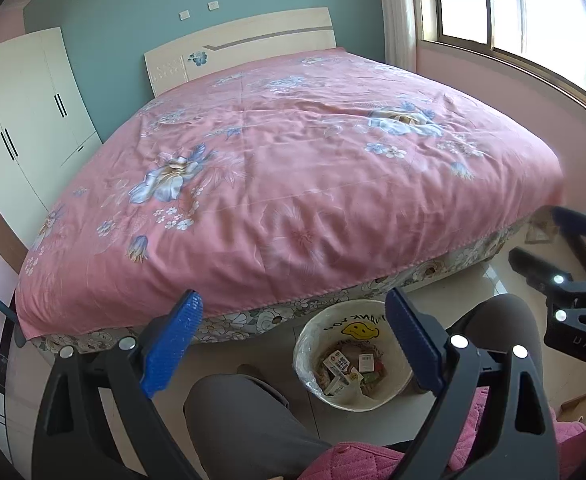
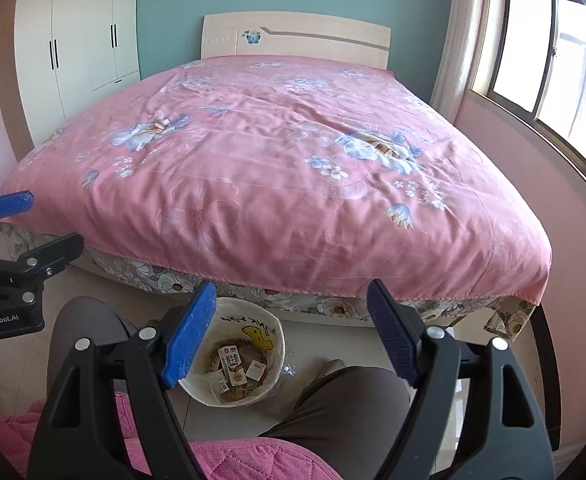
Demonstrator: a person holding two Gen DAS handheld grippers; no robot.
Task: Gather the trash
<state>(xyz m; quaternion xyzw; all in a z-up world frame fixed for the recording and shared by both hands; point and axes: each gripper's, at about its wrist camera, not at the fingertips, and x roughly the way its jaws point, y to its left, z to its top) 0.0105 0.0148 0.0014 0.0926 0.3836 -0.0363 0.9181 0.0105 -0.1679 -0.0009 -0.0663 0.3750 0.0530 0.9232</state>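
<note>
empty tongs (image 1: 293,344) above filled trash bin (image 1: 353,360)

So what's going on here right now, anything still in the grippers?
Neither holds anything. A seated person holds the left gripper and right gripper open and empty above the white trash bin on the floor between their knees. Small cartons and wrappers already lie inside it. The pink floral bedspread beyond shows no trash.

A round white waste bin (image 1: 353,360) lined with clear plastic and printed with a yellow smiley stands upright on the pale tiled floor, near the foot of the bed. Inside lie small cartons and crumpled wrappers (image 2: 237,372), filling its bottom.
</note>
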